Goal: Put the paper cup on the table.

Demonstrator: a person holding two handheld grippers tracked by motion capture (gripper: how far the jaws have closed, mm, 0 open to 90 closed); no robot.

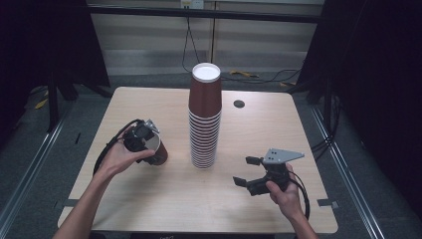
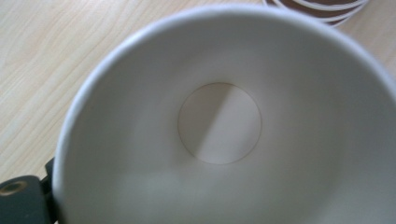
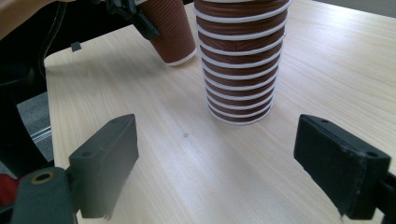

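Observation:
A single brown ribbed paper cup (image 1: 159, 154) is tilted just left of a tall stack of upside-down brown cups (image 1: 205, 119) in the table's middle. My left gripper (image 1: 143, 138) is shut on that cup's rim. In the left gripper view the cup's white inside (image 2: 219, 123) faces the camera, with one black finger (image 2: 18, 200) outside its wall at the bottom left. The right gripper view shows the cup (image 3: 170, 32) leaning, its base close to the tabletop, beside the stack (image 3: 240, 60). My right gripper (image 1: 245, 171) stands open at the front right, nothing between its fingers (image 3: 107, 163).
The light wooden table (image 1: 149, 199) has a round cable hole (image 1: 239, 103) behind the stack on the right. Dark stands and cables sit on the floor beyond the far edge. Bare wood lies between the stack and my right gripper (image 3: 233, 158).

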